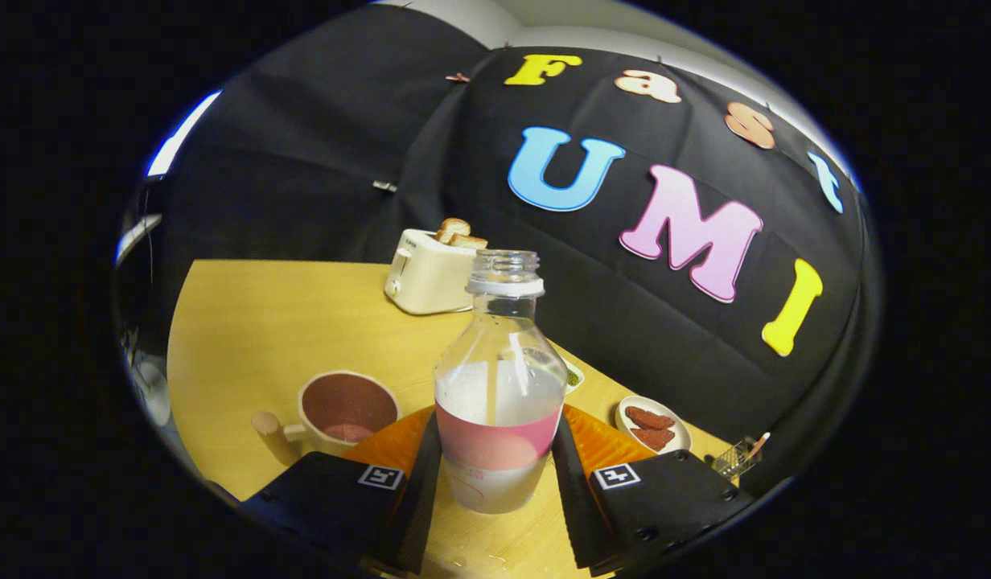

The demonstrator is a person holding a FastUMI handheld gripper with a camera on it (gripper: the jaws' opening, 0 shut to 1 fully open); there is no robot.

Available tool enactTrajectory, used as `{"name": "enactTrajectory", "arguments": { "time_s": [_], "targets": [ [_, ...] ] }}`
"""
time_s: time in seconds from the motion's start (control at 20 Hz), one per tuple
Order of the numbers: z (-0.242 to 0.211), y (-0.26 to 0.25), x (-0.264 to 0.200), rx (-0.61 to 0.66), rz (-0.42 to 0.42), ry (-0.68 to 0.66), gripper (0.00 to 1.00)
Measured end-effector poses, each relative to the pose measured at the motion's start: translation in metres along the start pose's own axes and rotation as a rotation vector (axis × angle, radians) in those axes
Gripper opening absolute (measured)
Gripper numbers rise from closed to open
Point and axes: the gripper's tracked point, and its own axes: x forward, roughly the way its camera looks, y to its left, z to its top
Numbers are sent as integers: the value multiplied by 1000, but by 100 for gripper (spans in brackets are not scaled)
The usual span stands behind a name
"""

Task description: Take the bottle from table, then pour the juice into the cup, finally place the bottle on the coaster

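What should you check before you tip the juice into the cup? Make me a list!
1. Tongs squeezing the bottle from both sides: ok.
2. Bottle cap off, neck open: ok.
3. Liquid left in the bottle: ok, roughly half full.
4. Cup standing upright, opening free: ok.
5. Bottle mouth above the cup: not ok, the cup sits off to the side of the bottle.
6. Orange coaster free for later: cannot tell, the bottle and tongs hide most of it.

Recording booth, likely — cloth wall (318, 161), toaster (427, 277).
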Motion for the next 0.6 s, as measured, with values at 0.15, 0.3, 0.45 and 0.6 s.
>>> {"name": "enactTrajectory", "arguments": {
  "time_s": [0.15,0.3,0.45,0.6],
  "targets": [
    [11,-20,6,94,-12,-45,70],
    [20,-41,15,185,-36,-86,71],
    [26,-62,29,246,-70,-125,71],
    [19,-76,53,281,-91,-142,71]
  ]
}}
